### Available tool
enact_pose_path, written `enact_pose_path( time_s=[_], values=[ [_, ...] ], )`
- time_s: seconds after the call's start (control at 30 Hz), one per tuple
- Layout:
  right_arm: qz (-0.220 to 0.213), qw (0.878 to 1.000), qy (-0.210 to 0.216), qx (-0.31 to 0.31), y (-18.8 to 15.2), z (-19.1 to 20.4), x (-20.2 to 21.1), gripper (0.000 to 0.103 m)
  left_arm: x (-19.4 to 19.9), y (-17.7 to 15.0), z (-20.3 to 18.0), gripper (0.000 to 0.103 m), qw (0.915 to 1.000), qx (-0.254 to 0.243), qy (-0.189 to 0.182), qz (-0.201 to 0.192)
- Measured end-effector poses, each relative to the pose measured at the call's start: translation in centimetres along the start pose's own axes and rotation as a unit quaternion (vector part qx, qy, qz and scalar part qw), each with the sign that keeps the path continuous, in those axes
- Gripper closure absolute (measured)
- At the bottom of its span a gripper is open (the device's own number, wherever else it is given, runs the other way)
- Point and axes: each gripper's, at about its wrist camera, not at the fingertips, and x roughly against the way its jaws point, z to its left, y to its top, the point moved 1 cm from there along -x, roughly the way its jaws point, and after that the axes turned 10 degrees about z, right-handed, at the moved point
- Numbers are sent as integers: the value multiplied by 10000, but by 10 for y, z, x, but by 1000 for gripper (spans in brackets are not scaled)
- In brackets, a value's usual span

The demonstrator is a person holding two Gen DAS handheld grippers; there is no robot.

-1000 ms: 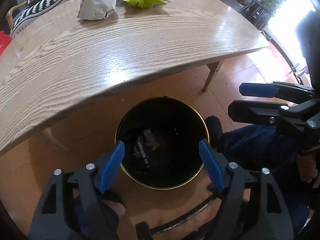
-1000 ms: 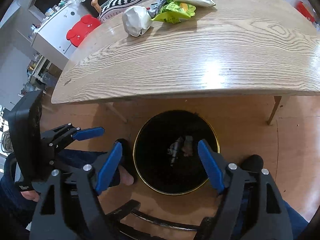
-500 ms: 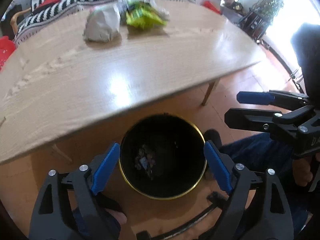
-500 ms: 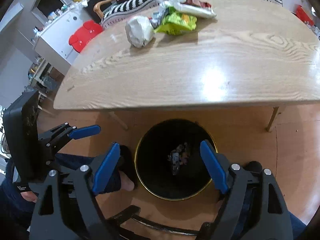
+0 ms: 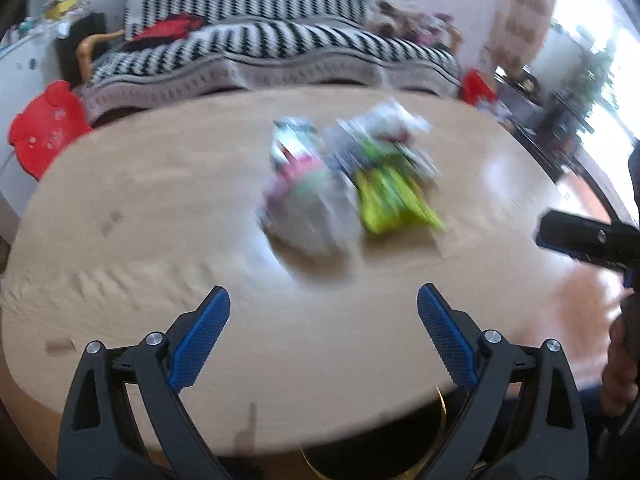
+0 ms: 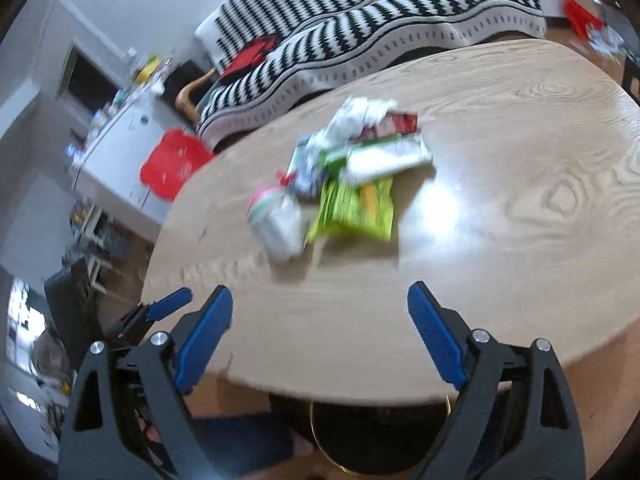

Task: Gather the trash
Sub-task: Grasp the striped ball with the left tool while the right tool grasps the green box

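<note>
A pile of trash lies in the middle of the wooden table (image 5: 140, 240): a crumpled white bag (image 5: 310, 208) (image 6: 278, 220), a lime-green snack wrapper (image 5: 390, 200) (image 6: 356, 210), and more wrappers (image 6: 376, 140) behind them. My left gripper (image 5: 323, 312) is open and empty above the near part of the table, short of the pile. My right gripper (image 6: 320, 312) is also open and empty, near the table's front edge. The black bin with a gold rim (image 6: 376, 436) stands on the floor under the table's edge, mostly hidden. Both views are motion-blurred.
A black-and-white striped sofa (image 5: 260, 52) runs behind the table. A red stool (image 5: 44, 132) (image 6: 174, 164) stands at the left beside a white cabinet (image 6: 108, 148). The other gripper shows at each view's side, as in the left wrist view (image 5: 588, 240).
Both grippers rose and tilted up from over the bin to face the tabletop and the trash pile. The bin slid to the bottom of both views. Both stayed open.
</note>
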Motion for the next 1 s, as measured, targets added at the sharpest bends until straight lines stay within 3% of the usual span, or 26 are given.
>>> enact_pose_path(
  time_s=[0.17,0.47,0.6,0.67,0.73,0.9,1.0],
  values=[
    [42,9946,275,-1004,56,-36,-33,17,-29,51,20,11,9996,222,-193,-34],
    [406,9709,928,-2170,84,-79,-97,18,-77,82,25,11,9989,276,-386,29],
    [510,9620,1156,-2420,85,-83,-117,32,-92,85,14,12,9990,129,-393,191],
    [503,9610,1269,-2405,85,-84,-120,47,-95,83,11,21,9987,113,-470,140],
    [464,9620,1300,-2356,85,-81,-118,67,-92,82,8,45,9984,117,-529,140],
    [317,9707,1256,-2024,83,-68,-100,77,-73,82,15,51,9983,216,-532,-93],
    [259,9741,1256,-1861,78,-62,-85,78,-54,81,21,52,9977,296,-516,-316]
  ],
)
